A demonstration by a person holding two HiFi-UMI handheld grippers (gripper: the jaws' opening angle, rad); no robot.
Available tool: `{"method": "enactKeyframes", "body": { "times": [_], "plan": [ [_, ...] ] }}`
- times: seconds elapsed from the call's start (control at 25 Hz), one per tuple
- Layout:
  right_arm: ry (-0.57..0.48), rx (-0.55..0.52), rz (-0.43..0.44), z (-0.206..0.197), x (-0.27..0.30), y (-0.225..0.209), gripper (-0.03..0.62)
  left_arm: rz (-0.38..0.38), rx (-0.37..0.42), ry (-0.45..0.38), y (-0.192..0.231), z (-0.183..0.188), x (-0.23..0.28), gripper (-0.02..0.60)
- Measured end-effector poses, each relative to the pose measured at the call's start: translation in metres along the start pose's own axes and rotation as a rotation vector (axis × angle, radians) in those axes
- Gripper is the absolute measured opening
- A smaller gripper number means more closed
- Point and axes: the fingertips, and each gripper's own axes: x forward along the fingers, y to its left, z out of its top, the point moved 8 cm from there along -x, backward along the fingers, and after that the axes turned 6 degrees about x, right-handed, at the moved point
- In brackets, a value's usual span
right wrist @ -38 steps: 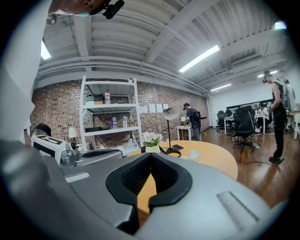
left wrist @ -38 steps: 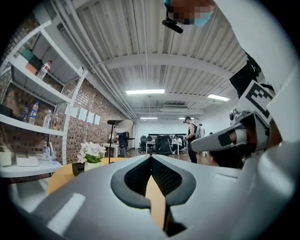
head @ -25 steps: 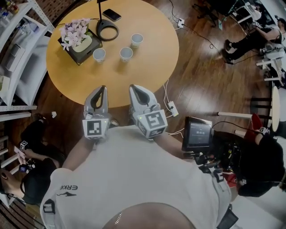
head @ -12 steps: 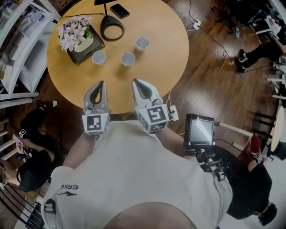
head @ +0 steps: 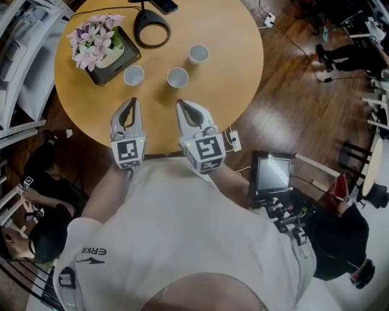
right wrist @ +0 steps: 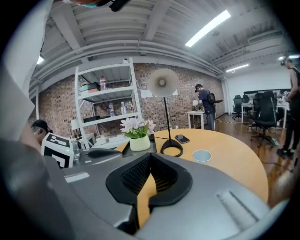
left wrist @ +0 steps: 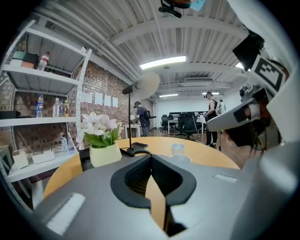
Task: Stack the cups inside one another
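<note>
Head view: three cups [head: 177, 77] stand separate, unstacked; flowers [head: 91, 41] fill a box [head: 119, 64].

Heads up: your head view's top edge cuts off the phone [head: 165, 5] and the lamp [head: 151, 27] stem. In the left gripper view, the left gripper [left wrist: 151, 160] hides the nearer cup [left wrist: 181, 158] below its rim. The right gripper view is the same: the lone cup [right wrist: 202, 155] shows rim only.
</note>
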Motion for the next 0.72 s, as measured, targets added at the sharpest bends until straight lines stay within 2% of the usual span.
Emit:
{"method": "enactKeyframes", "body": {
  "times": [0.12,0.4,0.6,0.72],
  "plan": [
    [0.017,0.011,-0.005,-0.001,0.014,-0.001,0.014,-0.009,0.018,0.066,0.003,-0.020,0.014,0.018],
    [0.074,0.037,-0.022,-0.008,0.041,-0.010,0.014,-0.066,0.051,0.201,0.005,-0.064,0.050,0.159],
    [0.095,0.051,-0.030,-0.013,0.057,-0.016,0.014,-0.074,0.039,0.253,0.012,-0.083,0.076,0.271],
    [0.110,0.055,-0.032,-0.016,0.061,-0.019,0.014,-0.058,0.050,0.256,0.017,-0.088,0.088,0.329]
  ]
}}
